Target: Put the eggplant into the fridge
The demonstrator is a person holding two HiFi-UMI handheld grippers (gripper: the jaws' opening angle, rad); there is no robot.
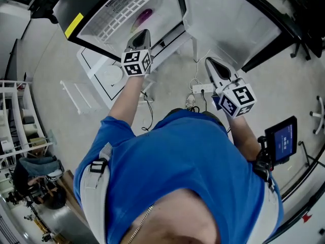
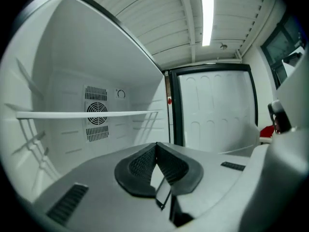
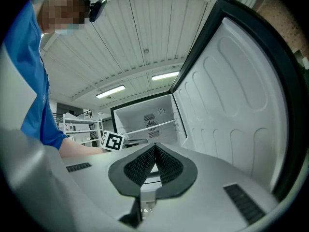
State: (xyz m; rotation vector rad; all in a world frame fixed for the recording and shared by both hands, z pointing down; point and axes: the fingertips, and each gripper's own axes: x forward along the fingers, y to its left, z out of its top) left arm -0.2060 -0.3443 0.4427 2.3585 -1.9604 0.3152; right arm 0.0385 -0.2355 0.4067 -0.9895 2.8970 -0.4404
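Observation:
In the head view the purple eggplant [image 1: 143, 17] lies on the wire shelf [image 1: 129, 14] inside the open fridge [image 1: 96, 14]. My left gripper [image 1: 141, 35] is at the fridge's front edge, just below the eggplant and apart from it. Its jaws are shut and empty. In the left gripper view it [image 2: 156, 146] points into the white fridge interior, below a wire shelf [image 2: 87, 114]; no eggplant shows there. My right gripper [image 1: 212, 64] hangs outside beside the open door [image 1: 233, 29], shut with nothing in it [image 3: 155, 149].
The fridge door [image 3: 231, 105] swings wide on the right. A power strip [image 1: 203, 89] with cables lies on the floor between my arms. A white panel [image 1: 109, 75] lies left of the fridge. A white rack [image 1: 15, 121] stands far left, and a tablet [image 1: 282, 139] is at the right.

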